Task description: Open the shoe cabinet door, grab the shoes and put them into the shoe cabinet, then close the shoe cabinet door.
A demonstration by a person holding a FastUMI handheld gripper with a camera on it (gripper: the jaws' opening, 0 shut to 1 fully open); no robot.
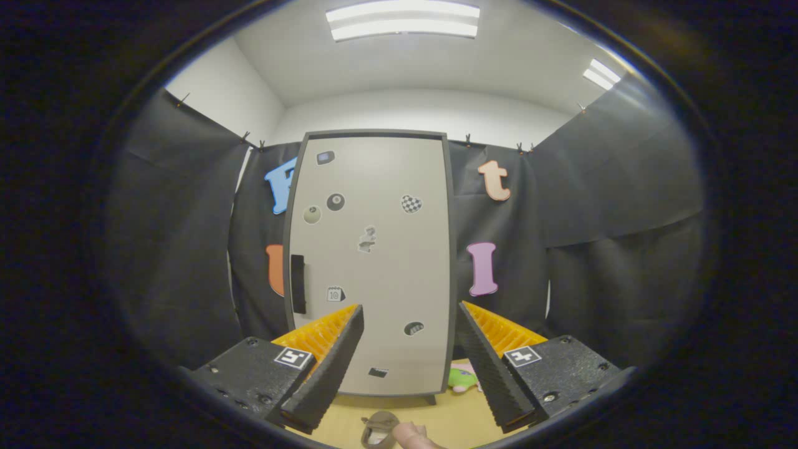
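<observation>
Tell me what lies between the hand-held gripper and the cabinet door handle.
Nothing. In the gripper view, the open hand-held gripper stands short of the closed cabinet door; only air separates it from the black handle, beyond its left finger.

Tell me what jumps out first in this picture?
A tall pale grey cabinet with a dark frame stands shut beyond the tool, stickers scattered over its door and a black handle along one edge. The tool's black-and-orange fingers gape open, holding nothing.
</observation>
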